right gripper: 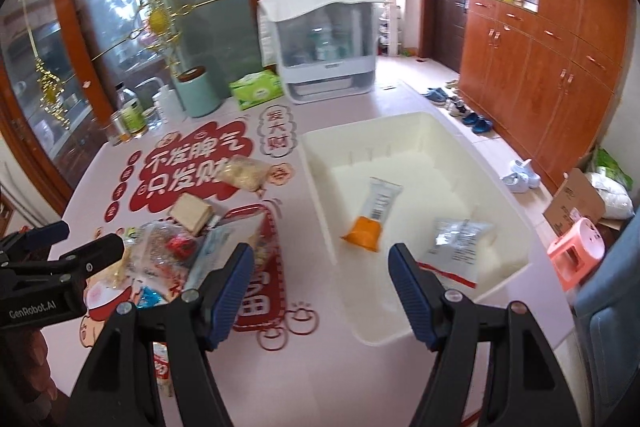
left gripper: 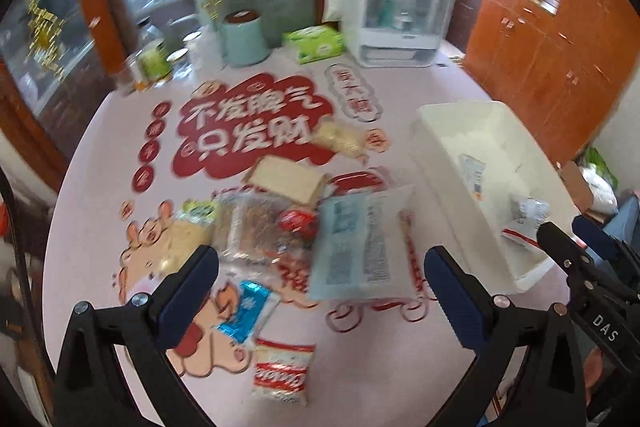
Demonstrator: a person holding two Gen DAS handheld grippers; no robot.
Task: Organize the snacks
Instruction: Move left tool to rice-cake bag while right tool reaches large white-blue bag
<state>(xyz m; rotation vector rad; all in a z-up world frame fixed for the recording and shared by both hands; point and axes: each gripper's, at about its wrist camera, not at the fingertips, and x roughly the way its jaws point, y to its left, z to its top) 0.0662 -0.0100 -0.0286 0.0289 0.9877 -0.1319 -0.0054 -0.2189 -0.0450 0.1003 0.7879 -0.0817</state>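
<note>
Two readable labels: "GenRobot.AI" left gripper (right gripper: 80,259), "DAS" right gripper (left gripper: 576,243).

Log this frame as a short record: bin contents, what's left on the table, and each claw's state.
bin: white bin on the table's right side
in bin: orange-ended packet; grey packet
still on table: snack pile left of the bin, including a pale blue packet, a blue-foil packet and a red-and-white packet
left claw: open, empty, above the pile
right claw: open, empty, at the bin's near edge
</note>
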